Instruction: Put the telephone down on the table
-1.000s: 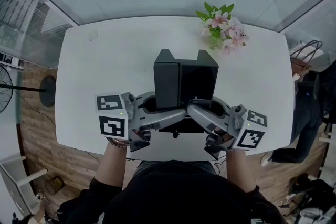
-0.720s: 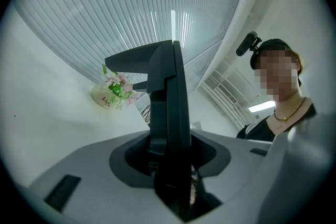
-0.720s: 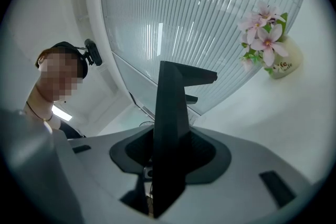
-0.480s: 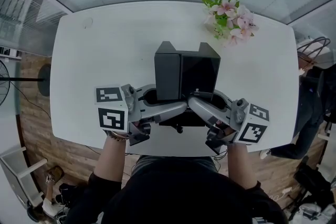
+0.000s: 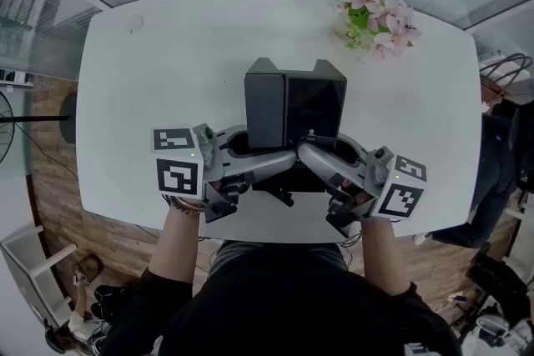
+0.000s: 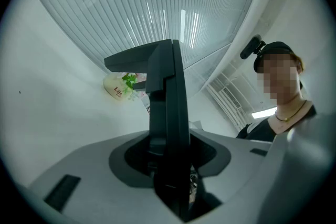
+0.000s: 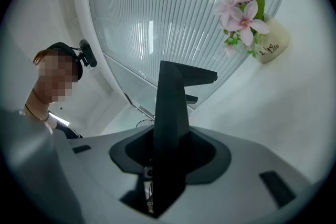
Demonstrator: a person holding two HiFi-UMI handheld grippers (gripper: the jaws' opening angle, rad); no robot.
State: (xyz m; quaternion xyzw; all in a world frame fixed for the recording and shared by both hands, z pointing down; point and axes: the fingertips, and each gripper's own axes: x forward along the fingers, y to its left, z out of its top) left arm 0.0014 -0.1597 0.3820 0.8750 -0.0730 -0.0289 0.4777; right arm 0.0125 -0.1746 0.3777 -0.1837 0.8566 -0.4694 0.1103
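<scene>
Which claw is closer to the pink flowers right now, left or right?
Right. The right claw grips the telephone's right side, on the flowers' side of the table; the left claw grips its left side, farther from them.

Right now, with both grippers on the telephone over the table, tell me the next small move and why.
Probably lower the telephone straight down, kept level, until its base rests on the table; only then open. The left gripper and right gripper both clamp its near edge, and the pictures don't show whether it touches the white surface yet.
</scene>
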